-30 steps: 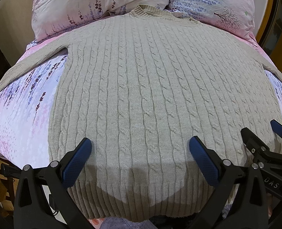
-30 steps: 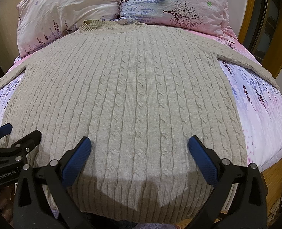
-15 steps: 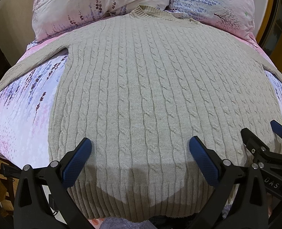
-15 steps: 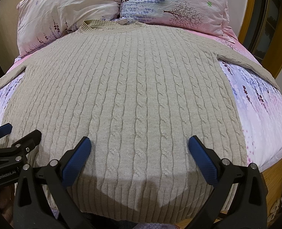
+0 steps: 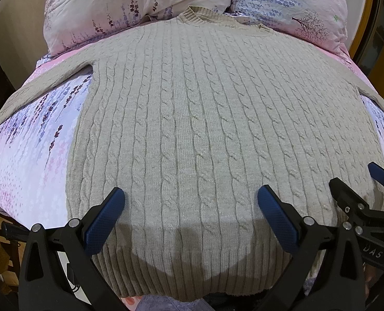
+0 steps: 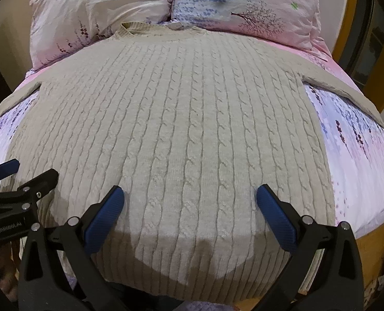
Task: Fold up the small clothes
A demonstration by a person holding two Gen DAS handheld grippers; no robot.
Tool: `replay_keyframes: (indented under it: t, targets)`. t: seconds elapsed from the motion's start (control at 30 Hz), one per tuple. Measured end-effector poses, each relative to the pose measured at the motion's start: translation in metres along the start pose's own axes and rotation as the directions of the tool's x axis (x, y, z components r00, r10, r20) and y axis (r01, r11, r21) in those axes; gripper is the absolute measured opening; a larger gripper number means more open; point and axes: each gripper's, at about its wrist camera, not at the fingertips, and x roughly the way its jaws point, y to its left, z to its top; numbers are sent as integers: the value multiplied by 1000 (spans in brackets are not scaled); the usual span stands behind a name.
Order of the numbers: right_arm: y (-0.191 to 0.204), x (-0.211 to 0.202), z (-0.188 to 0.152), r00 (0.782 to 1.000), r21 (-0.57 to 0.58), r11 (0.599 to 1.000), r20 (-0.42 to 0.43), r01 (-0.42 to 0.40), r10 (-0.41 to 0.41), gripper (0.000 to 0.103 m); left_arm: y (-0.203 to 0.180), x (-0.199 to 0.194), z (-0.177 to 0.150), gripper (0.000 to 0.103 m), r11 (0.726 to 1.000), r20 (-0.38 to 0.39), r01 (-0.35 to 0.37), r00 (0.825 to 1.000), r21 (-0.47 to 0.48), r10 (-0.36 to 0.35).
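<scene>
A beige cable-knit sweater (image 5: 192,119) lies flat, front up, on the bed, collar toward the pillows and both sleeves spread out to the sides; it also fills the right wrist view (image 6: 181,129). My left gripper (image 5: 190,207) is open and empty, hovering over the sweater's lower hem area, left of centre. My right gripper (image 6: 189,207) is open and empty over the hem area, right of centre. Each gripper shows at the edge of the other's view: the right one (image 5: 358,194) and the left one (image 6: 28,178).
The bed has a pink and lilac floral sheet (image 5: 31,150). Two floral pillows (image 5: 129,7) (image 6: 244,2) lean at the head. A wooden bed frame (image 6: 381,59) runs along the right side. The bed's near edge lies just below the hem.
The right wrist view has shifted: the sweater's collar sits lower and the left sleeve shows more, so the right gripper has tilted or moved a little. The left gripper has stayed still.
</scene>
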Motion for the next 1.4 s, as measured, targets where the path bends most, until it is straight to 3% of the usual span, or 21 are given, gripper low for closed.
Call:
replay_keyframes:
  t: [0.43, 0.5, 0.6, 0.67, 0.8, 0.9, 0.97, 1.0, 1.13, 1.27, 1.4]
  targets:
    - [-9, 1, 4, 996, -24, 997, 54, -70, 71, 101, 0, 7, 13, 102, 999, 11, 30, 999, 21, -31]
    - [-15, 1, 7, 993, -9, 995, 63, -99, 99, 97, -1, 9, 17, 102, 999, 15, 46, 999, 25, -46]
    - [-46, 0, 23, 981, 83, 980, 83, -180, 174, 83, -1, 10, 25, 102, 994, 38, 104, 994, 31, -105]
    - [-82, 2, 41, 974, 203, 954, 102, -219, 202, 82, 0, 10, 32, 102, 984, 57, 174, 983, 29, -175]
    - [-172, 3, 69, 968, 427, 873, 186, -236, 171, 70, 3, 10, 48, 102, 963, 121, 270, 955, 22, -270]
    - [-247, 4, 82, 972, 603, 773, 223, -195, 72, 60, 8, 12, 56, 102, 954, 142, 301, 944, 4, -298]
    - [-293, 9, 83, 972, 710, 678, 235, -191, 27, 57, 11, 16, 62, 102, 944, 142, 330, 935, -18, -325]
    - [-315, 14, 81, 973, 758, 624, 228, -188, 16, 54, 12, 18, 63, 102, 939, 140, 343, 932, -28, -336]
    - [-351, 42, 76, 981, 839, 513, 188, -183, 43, 44, 13, 23, 70, 102, 930, 148, 367, 922, -37, -358]
    - [-372, 58, 70, 983, 876, 453, 180, -168, 17, 43, 13, 26, 74, 102, 924, 152, 379, 917, -40, -370]
    - [-397, 68, 64, 980, 897, 408, 197, -166, -34, 31, 15, 29, 77, 102, 923, 156, 382, 915, -47, -371]
